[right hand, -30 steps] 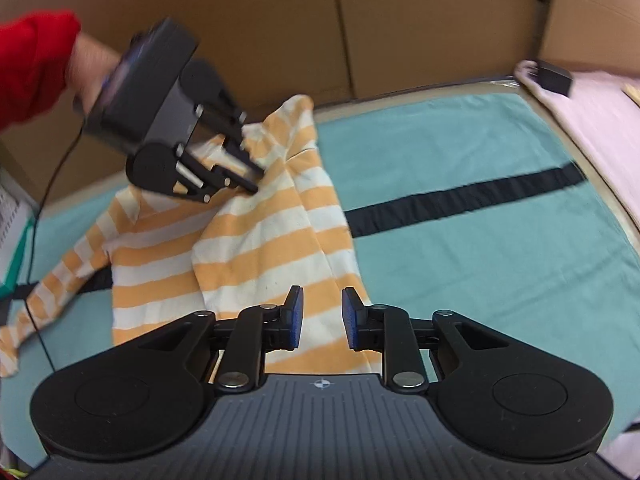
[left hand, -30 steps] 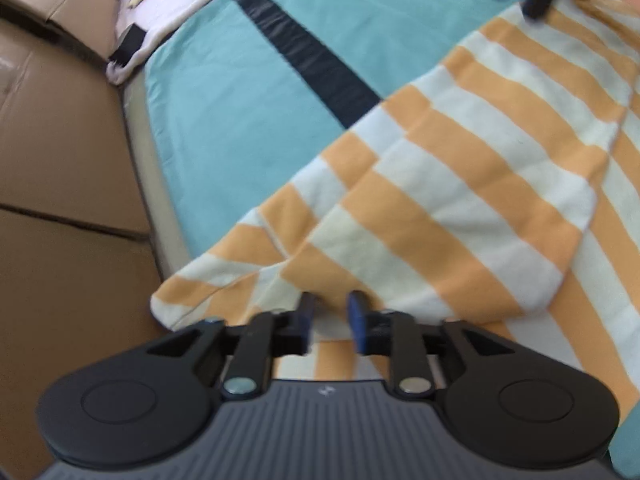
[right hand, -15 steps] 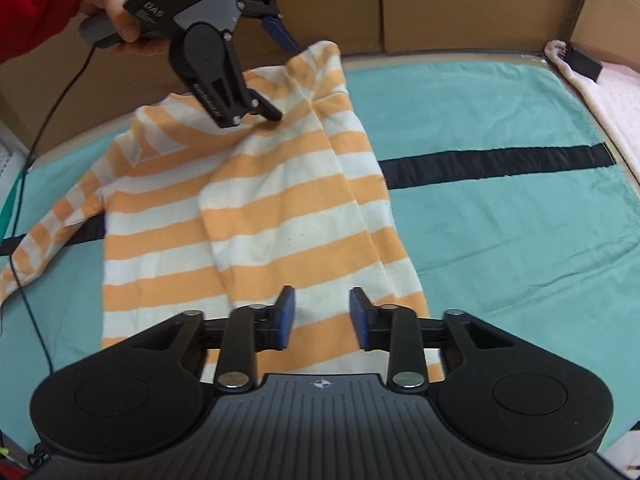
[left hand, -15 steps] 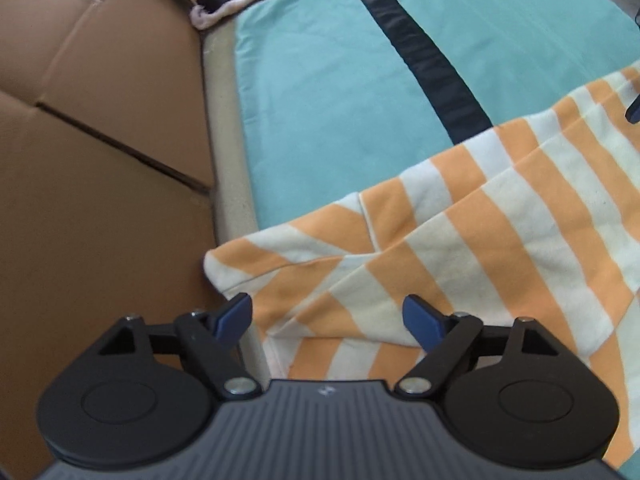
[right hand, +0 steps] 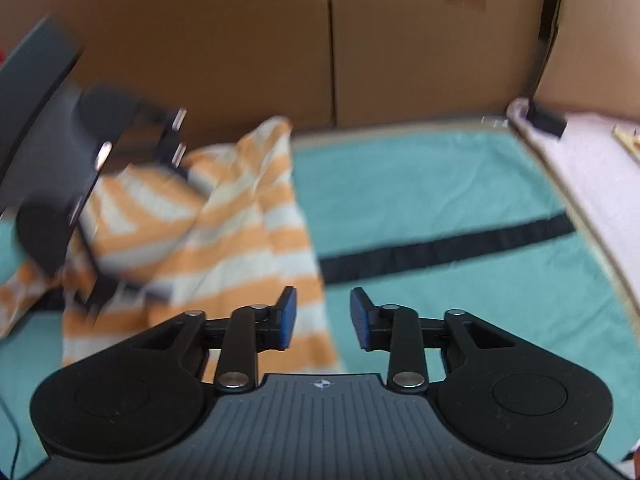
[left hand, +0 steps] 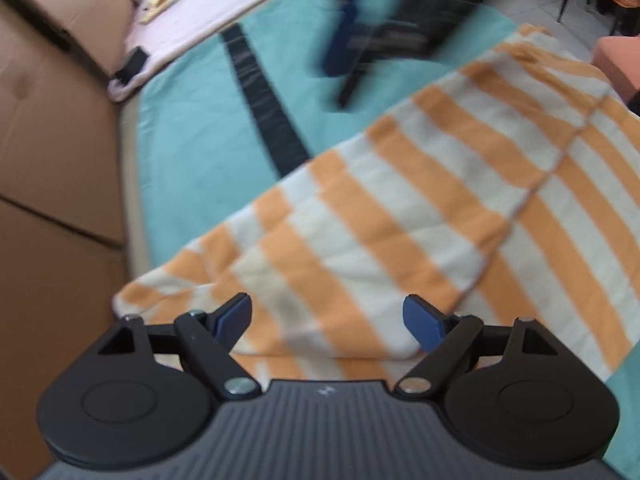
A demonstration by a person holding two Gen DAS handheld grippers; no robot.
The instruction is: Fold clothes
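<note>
An orange-and-white striped shirt (left hand: 400, 208) lies partly folded on a teal cloth (left hand: 192, 120) that has a black stripe. My left gripper (left hand: 328, 318) hovers over the shirt's near corner, jaws wide open and holding nothing. My right gripper (right hand: 323, 318) is narrowly open and holds nothing, hanging above the shirt's (right hand: 240, 240) right edge where it meets the teal cloth (right hand: 440, 184). Each gripper shows as a dark blur in the other's view: the right gripper (left hand: 380, 20) high over the cloth, the left gripper (right hand: 60, 184) low over the shirt.
Cardboard walls (right hand: 360, 40) close off the far side, and cardboard (left hand: 48, 160) also runs along the left. A pale pink cloth (right hand: 592, 168) with a small black object (right hand: 548, 120) lies along the right edge. A thin black cable (right hand: 8, 432) hangs at lower left.
My left gripper let go of the shirt's corner, opened wide and has stayed open. My right gripper has risen off the hem. The shirt now lies flatter.
</note>
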